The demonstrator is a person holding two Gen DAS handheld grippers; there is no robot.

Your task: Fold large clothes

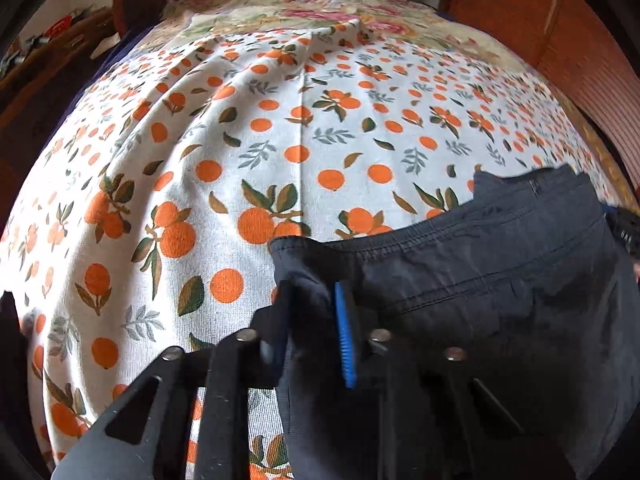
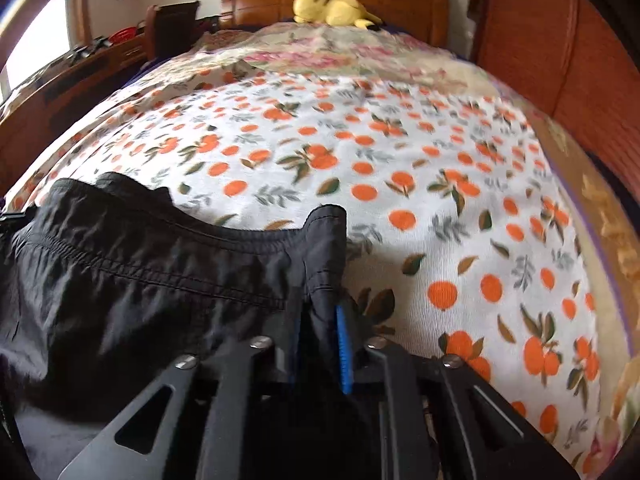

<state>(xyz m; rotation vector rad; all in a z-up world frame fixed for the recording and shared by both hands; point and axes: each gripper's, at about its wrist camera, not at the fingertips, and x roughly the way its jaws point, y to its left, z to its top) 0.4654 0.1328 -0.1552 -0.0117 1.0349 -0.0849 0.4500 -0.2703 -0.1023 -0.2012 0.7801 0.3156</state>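
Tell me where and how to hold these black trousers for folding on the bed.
Grip the black trousers at the two ends of the gathered waistband, coming in from the near edge of the bed. The band is a thick, stitched edge that pinches firmly and keeps the cloth stretched flat. The left gripper and right gripper each appear shut on one end, holding it over the orange-print sheet.

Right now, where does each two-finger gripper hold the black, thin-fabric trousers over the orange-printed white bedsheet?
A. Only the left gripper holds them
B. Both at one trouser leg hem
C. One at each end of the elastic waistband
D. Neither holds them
C: the left gripper and the right gripper are each shut on an opposite end of the gathered waistband of the black trousers, held above the orange-printed bedsheet.
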